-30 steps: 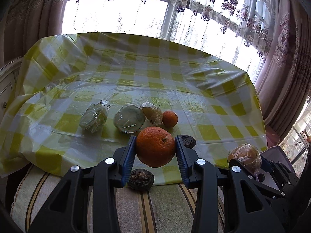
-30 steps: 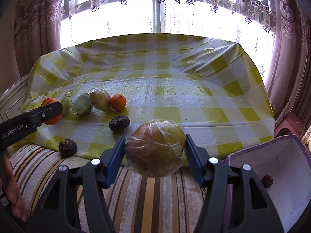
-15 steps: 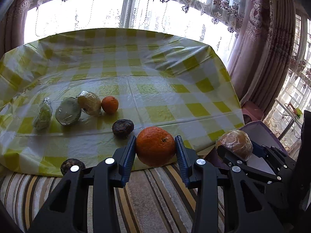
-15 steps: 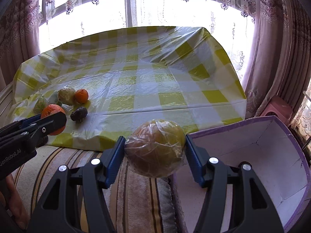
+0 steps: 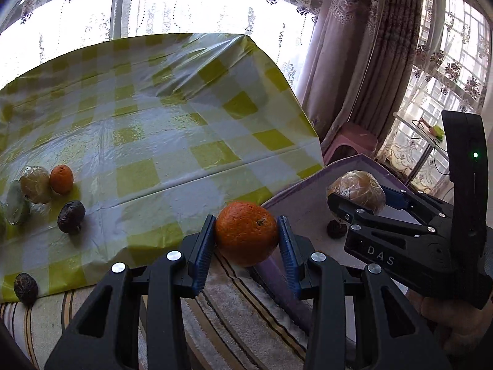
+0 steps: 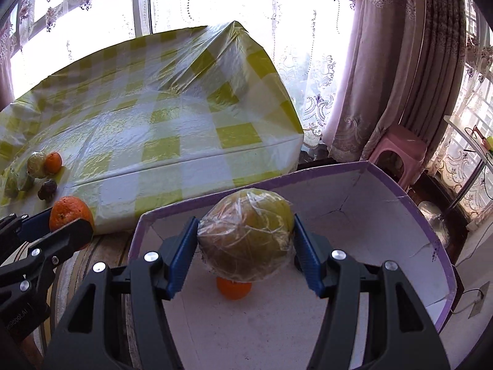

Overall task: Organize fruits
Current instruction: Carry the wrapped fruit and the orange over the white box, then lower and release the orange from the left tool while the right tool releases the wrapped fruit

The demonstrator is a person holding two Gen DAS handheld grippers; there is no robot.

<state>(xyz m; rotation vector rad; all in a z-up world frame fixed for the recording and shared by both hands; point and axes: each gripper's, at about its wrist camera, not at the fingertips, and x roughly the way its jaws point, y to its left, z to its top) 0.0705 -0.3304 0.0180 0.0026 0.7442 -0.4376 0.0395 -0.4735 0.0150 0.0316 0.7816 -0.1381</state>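
My left gripper (image 5: pixel 246 234) is shut on a large orange (image 5: pixel 246 232) and holds it above the left edge of the purple-rimmed white box (image 5: pixel 292 191). My right gripper (image 6: pixel 246 243) is shut on a plastic-wrapped yellow-green fruit (image 6: pixel 246 234) and holds it over the inside of the box (image 6: pixel 400 225). A small orange (image 6: pixel 233 288) lies on the box floor under it. In the left wrist view the right gripper (image 5: pixel 357 197) holds the wrapped fruit (image 5: pixel 357 189) over the box, near a dark fruit (image 5: pixel 336 228) inside.
On the yellow checked tablecloth (image 5: pixel 160 129) at the left lie a small orange (image 5: pixel 61 178), wrapped fruits (image 5: pixel 35 183) and two dark fruits (image 5: pixel 71 215) (image 5: pixel 25 287). A striped cushion (image 5: pixel 234 323) lies below. A pink stool (image 6: pixel 397 151) and curtains stand at the right.
Both grippers have swung right, away from the table and towards the box. The right gripper now hangs over the box interior; the left one has reached the box's left edge.
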